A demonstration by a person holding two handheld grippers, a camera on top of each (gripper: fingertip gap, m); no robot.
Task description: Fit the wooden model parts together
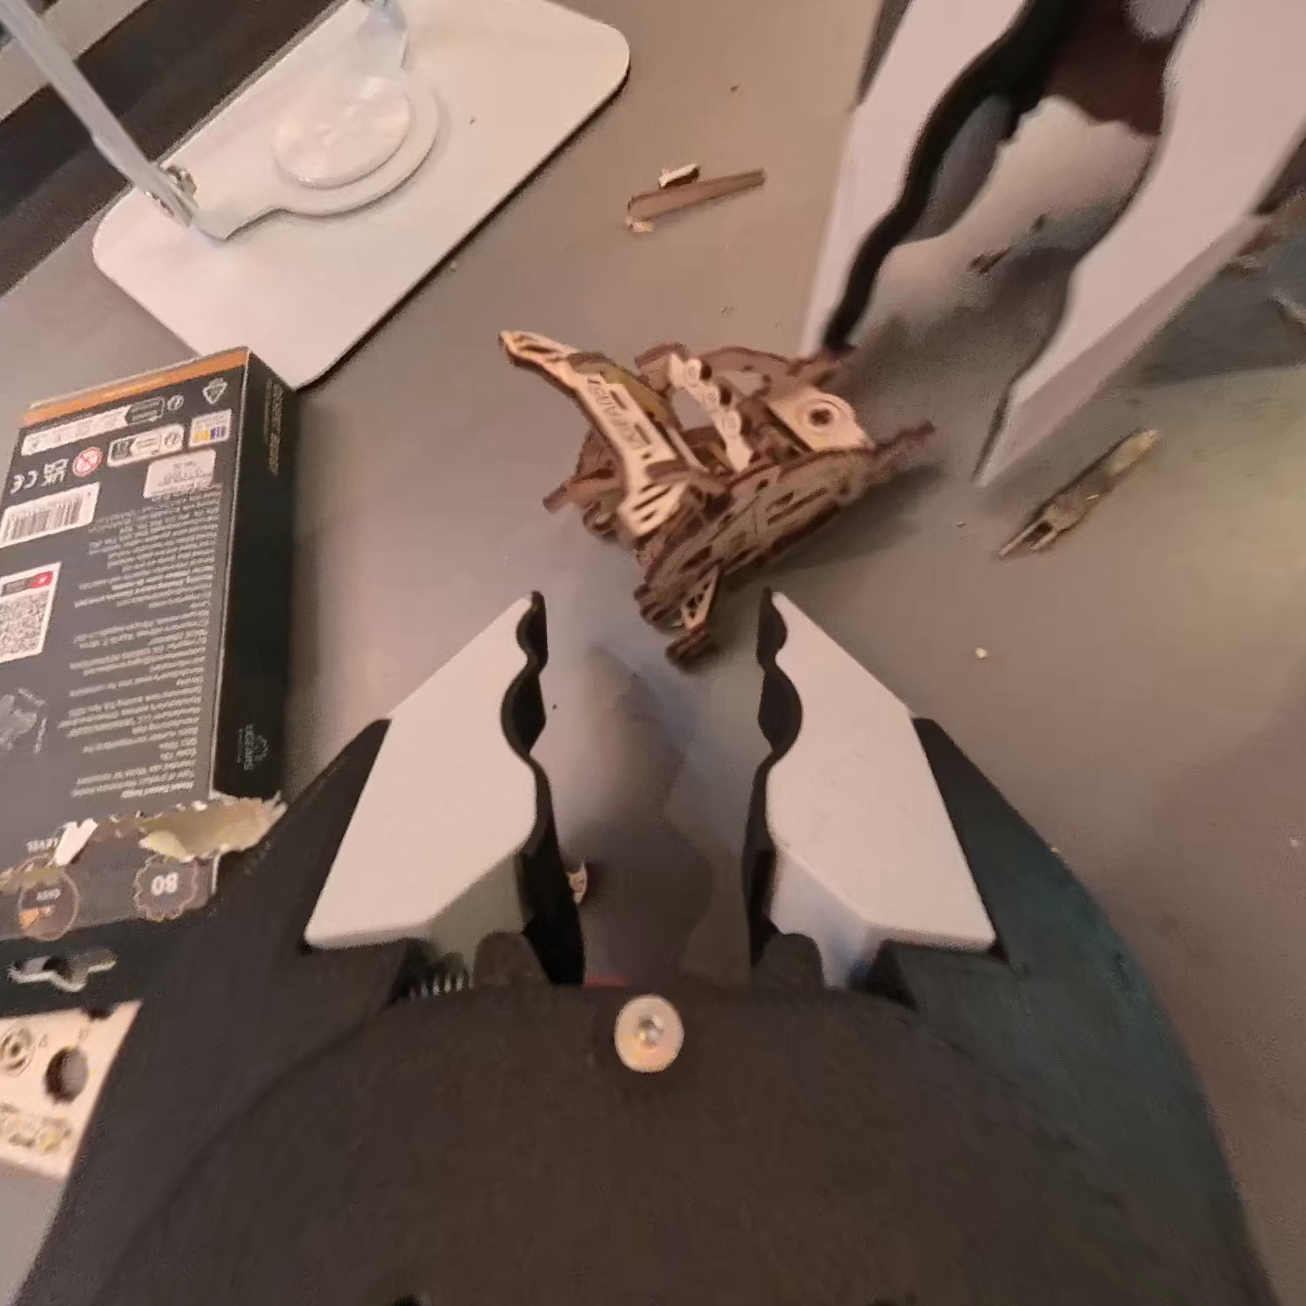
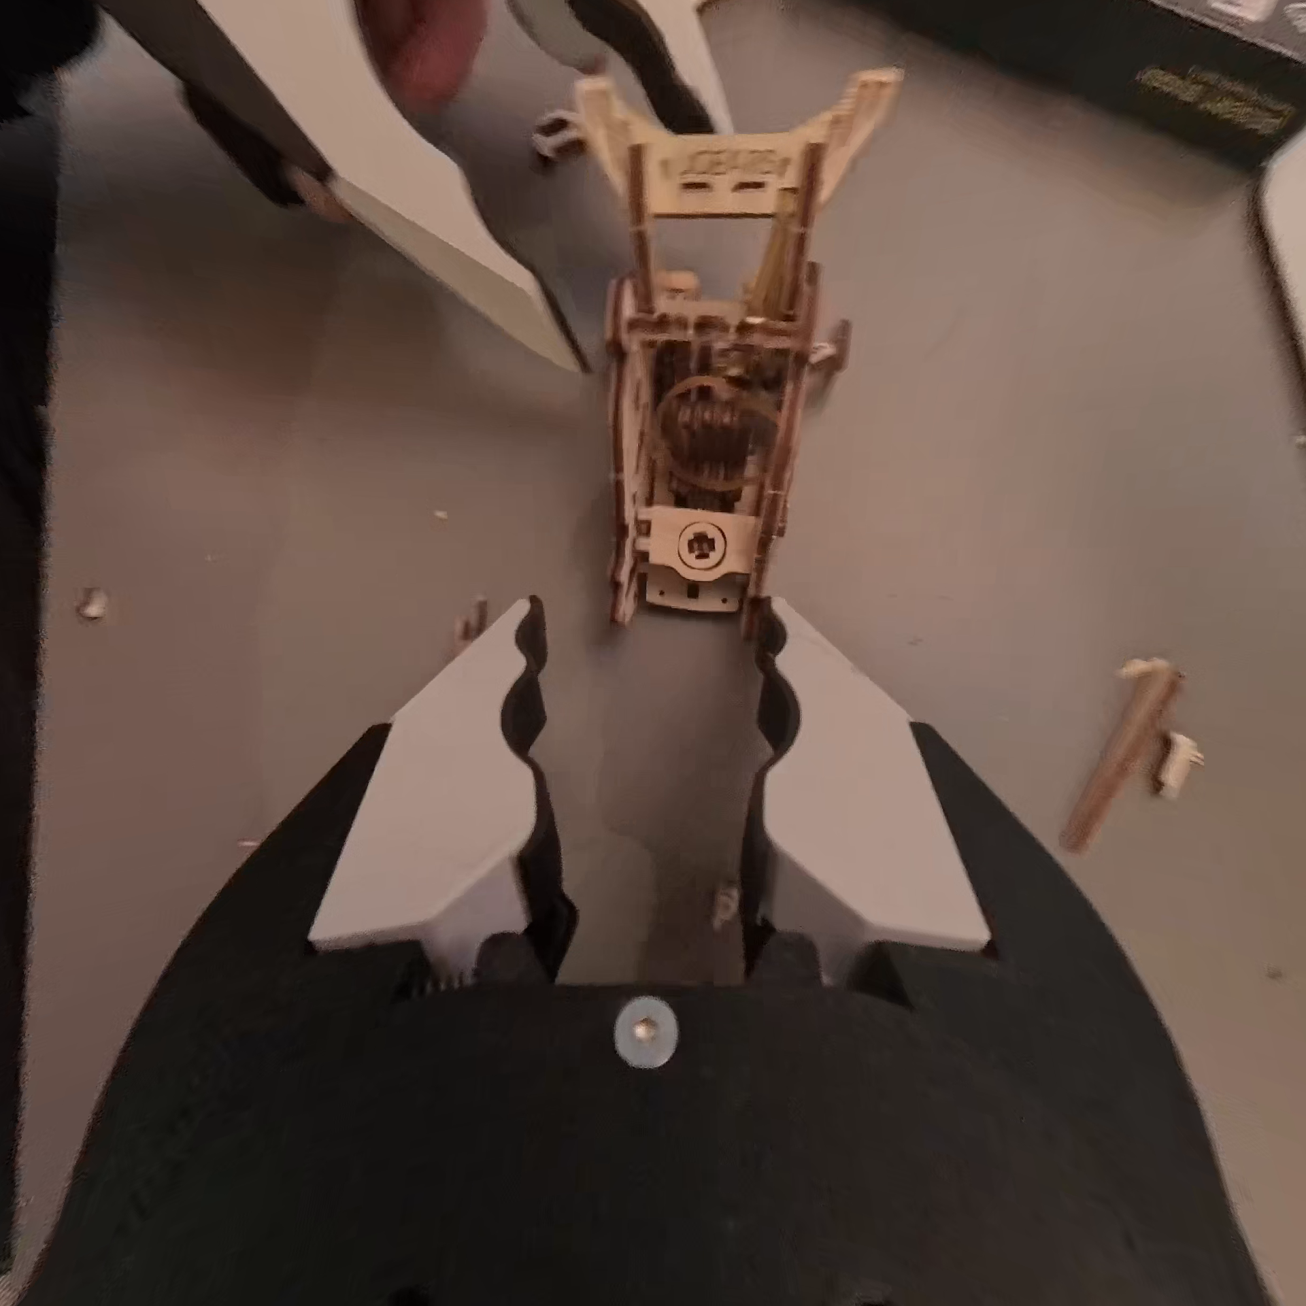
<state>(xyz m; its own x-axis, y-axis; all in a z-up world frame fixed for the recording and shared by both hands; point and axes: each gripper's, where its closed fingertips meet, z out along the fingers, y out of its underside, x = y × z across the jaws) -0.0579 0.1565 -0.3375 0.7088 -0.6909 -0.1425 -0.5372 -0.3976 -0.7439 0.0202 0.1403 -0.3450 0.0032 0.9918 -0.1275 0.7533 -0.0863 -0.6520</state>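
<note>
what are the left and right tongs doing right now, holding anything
Left tongs: open, empty, short of the wooden model.
Right tongs: open, holding nothing, at the model's near end.

Looks like hobby desk or office worktop; plain grey table; white lamp base with metal arm at back; torn black kit box; part-built wooden model; loose wooden bits, crumbs scattered around.

Black printed box, white lamp base, grey table
</note>
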